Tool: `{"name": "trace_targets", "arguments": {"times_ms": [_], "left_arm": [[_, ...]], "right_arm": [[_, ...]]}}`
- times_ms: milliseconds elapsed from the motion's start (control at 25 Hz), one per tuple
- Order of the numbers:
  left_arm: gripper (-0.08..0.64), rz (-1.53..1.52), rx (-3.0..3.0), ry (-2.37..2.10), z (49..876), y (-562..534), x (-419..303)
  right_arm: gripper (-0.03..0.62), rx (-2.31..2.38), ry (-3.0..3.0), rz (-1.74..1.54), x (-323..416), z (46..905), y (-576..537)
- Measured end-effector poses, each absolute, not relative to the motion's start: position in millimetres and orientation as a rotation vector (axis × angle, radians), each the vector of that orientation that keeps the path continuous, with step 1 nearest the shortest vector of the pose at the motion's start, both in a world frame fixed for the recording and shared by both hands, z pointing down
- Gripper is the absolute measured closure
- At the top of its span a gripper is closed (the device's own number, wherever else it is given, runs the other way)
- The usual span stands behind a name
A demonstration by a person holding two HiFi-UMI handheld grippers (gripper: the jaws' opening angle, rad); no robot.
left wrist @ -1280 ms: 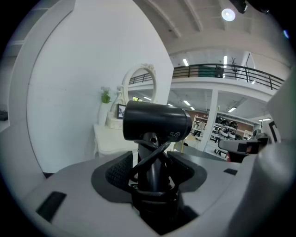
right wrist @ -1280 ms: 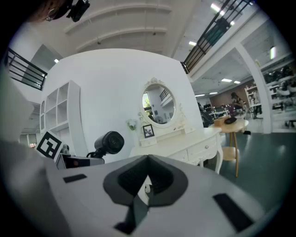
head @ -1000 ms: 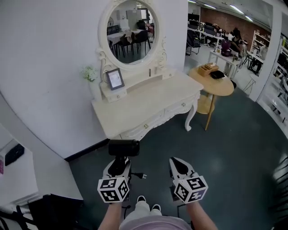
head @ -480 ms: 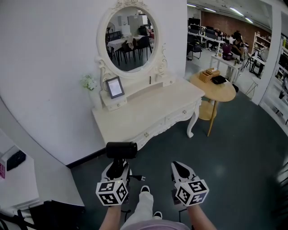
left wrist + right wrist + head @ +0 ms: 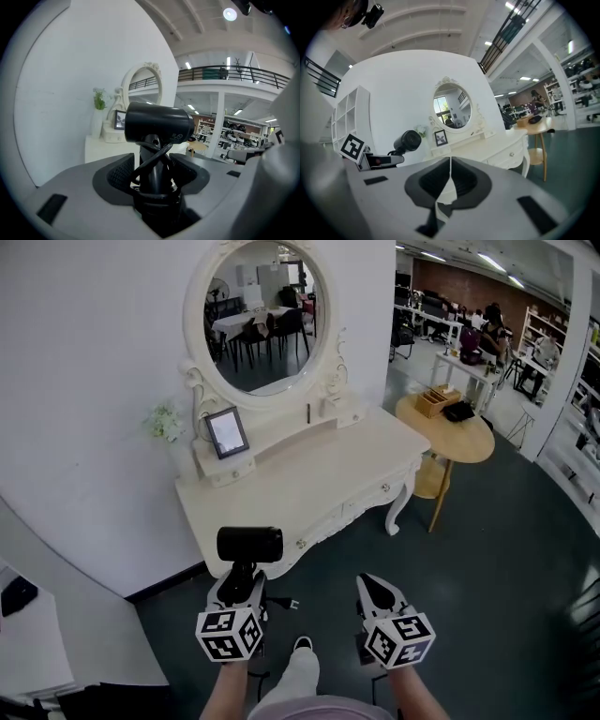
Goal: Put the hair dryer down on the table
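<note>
A black hair dryer (image 5: 249, 545) stands upright in my left gripper (image 5: 239, 589), which is shut on its handle with the cord wound round it. Its barrel (image 5: 158, 123) lies crosswise above the jaws, close to the front edge of the cream dressing table (image 5: 300, 486). The plug (image 5: 292, 605) dangles beside the gripper. My right gripper (image 5: 375, 593) hovers over the dark floor, shut with nothing in it. From the right gripper view the hair dryer (image 5: 408, 140) shows at the left, in front of the table (image 5: 492, 144).
On the dressing table stand an oval mirror (image 5: 260, 315), a small framed picture (image 5: 228, 432) and a white vase with flowers (image 5: 167, 423). A round wooden side table (image 5: 448, 418) with a box stands to the right. A white unit (image 5: 33, 652) is at the lower left.
The view has moved closer to the dressing table and to the left. The hair dryer in my left gripper now sits nearer the table's front edge. Both grippers keep their state.
</note>
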State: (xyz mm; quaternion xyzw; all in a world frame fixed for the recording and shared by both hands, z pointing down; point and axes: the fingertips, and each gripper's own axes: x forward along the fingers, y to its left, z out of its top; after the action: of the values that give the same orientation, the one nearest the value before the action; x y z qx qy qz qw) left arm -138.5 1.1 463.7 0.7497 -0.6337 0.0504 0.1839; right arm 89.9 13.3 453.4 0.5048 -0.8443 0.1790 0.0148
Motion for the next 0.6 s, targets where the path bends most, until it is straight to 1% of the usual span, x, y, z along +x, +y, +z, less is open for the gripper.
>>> {"name": "trace_targets", "arguments": {"times_ms": [360, 600], "left_arm": [[0.325, 0.133, 2.158, -1.757, 454, -104, -162], [0.325, 0.113, 2.178, -1.741, 447, -155, -175]], "right_arm": [[0.592, 1.621, -2.615, 0.540, 63, 441, -84], [0.592, 1.638, -2.602, 0.538, 47, 441, -128]]}}
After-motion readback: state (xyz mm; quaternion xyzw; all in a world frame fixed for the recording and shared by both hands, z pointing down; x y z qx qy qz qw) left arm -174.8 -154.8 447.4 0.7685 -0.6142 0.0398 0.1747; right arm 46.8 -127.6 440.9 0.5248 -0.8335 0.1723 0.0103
